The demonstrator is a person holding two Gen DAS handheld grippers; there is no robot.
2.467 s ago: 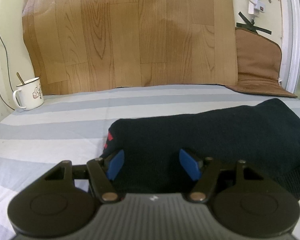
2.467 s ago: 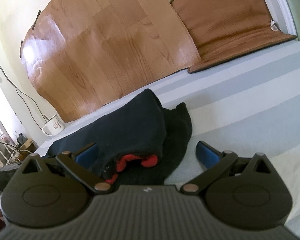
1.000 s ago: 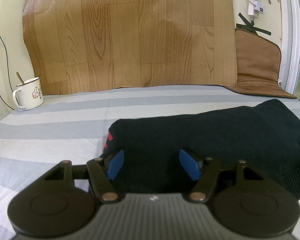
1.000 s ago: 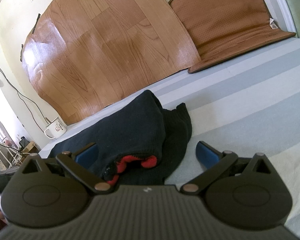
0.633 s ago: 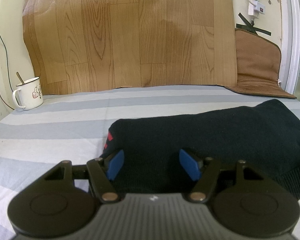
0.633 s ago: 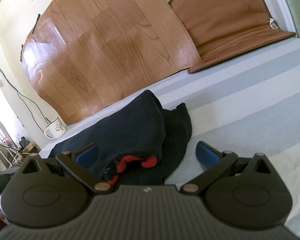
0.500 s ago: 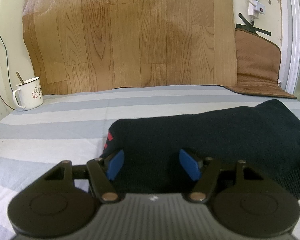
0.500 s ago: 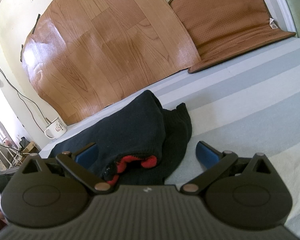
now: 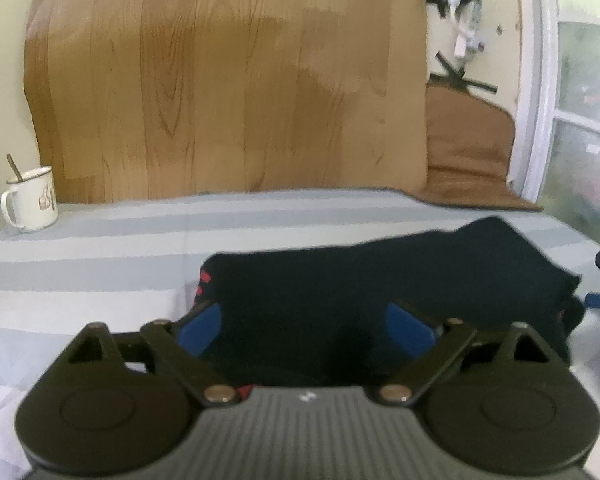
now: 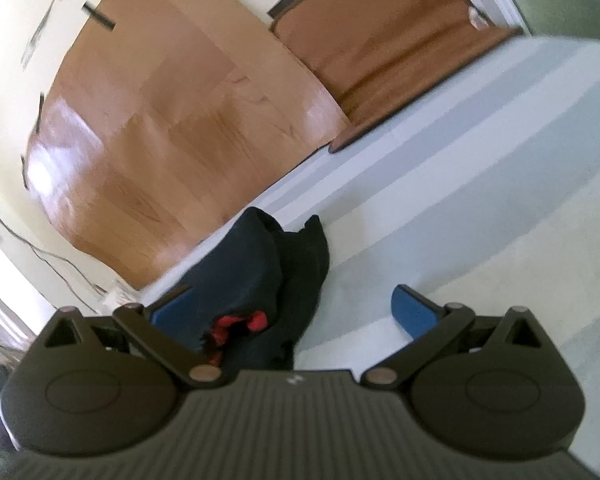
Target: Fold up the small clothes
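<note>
White mug stands well apart from garment

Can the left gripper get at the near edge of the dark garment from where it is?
Probably yes. The left gripper has just been opening, and the dark garment lies on the striped cloth right between its spread blue pads, which do not press it. Nothing sits in between; the mug is far off.
</note>
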